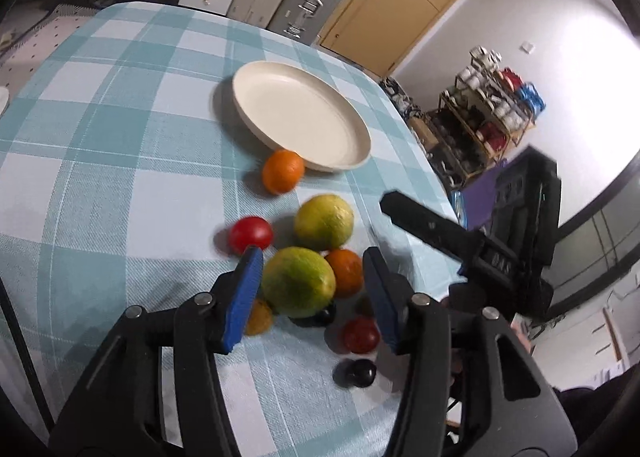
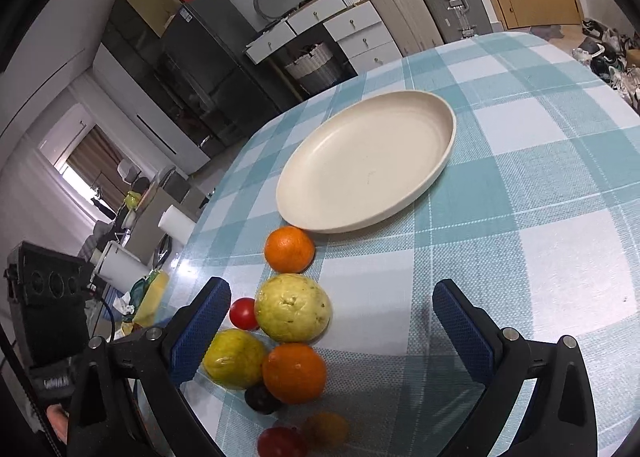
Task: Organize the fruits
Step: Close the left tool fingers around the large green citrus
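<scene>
1. We're looking down at a checked desk [image 2: 540, 217] with an empty cream plate [image 2: 442, 161] at the far side and a heap of fruit bunched up near us.
2. Our left tongs [image 1: 312, 269] are spread wide, and a big green-yellow fruit [image 1: 298, 281] sits right between the blue pads [image 1: 246, 293]. We can't tell whether either pad is touching it.
3. It's roundish, with no clear long axis to line up on, so the approach angle looks forgiving.
4. Packed against it on the right is an orange [image 1: 346, 271], with a second green-yellow fruit [image 1: 324, 221] just beyond and a red tomato [image 1: 251, 233] to the far left of it.
5. Our right tongs [image 2: 328, 331] are also wide and hold nothing. They hang over the same heap, with the pale fruit [image 2: 294, 307] and an orange [image 2: 294, 373] between the fingers.
6. A lone orange [image 1: 283, 171] rests beside the plate's near rim, possibly touching it.
7. The left tongs look nearer to a grab, we'd say: close on the big fruit, then carry it far and slightly right to the plate.
8. The risk we see is the right pad nudging the neighbouring orange and sending it rolling.
</scene>
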Demonstrator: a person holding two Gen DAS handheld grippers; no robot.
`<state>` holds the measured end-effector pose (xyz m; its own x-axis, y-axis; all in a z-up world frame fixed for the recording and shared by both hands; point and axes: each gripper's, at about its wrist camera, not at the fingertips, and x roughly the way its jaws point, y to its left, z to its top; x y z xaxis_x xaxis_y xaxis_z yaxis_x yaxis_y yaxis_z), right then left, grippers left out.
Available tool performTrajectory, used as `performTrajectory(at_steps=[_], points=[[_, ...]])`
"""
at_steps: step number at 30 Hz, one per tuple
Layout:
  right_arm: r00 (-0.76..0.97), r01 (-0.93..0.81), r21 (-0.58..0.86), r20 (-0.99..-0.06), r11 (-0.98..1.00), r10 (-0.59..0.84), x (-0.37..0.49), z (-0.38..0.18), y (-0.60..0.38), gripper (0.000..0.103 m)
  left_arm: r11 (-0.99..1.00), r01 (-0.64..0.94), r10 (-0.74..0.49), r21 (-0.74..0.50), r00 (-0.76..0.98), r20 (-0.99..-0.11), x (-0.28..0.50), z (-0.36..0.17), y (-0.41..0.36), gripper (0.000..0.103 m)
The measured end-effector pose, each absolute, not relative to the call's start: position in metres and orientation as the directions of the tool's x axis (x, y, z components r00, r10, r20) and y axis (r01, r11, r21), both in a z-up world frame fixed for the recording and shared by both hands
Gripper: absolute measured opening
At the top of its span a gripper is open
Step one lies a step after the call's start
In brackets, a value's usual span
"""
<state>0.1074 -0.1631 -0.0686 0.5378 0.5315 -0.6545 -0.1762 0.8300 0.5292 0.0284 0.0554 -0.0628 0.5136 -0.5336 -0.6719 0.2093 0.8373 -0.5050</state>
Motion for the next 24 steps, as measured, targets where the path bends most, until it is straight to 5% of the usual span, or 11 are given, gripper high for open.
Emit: performTrajectory(at_steps=[3, 12, 24], points=[[0.545, -0.166, 0.537, -0.649, 0.827, 0.531, 0.105, -0.067, -0.169, 0.103, 0.86, 0.227, -0.505, -0.458, 0.51, -0.696, 0.022, -0.065, 0.044, 0.059], [0.564, -0.158, 0.539, -0.638, 0.827, 0.523, 0.097, -0.063, -0.179, 0.103, 0.909, 0.234, -0.417, -0.345, 0.516, -0.748, 0.028, -0.076, 0.026, 0.059], [0.572, -0.162, 0.537, -0.632, 0.828, 0.523, 0.095, -0.064, -0.184, 0.103, 0.894, 0.201, -0.447, -0.4, 0.437, -0.781, 0.057, -0.103, 0.035, 0.06]])
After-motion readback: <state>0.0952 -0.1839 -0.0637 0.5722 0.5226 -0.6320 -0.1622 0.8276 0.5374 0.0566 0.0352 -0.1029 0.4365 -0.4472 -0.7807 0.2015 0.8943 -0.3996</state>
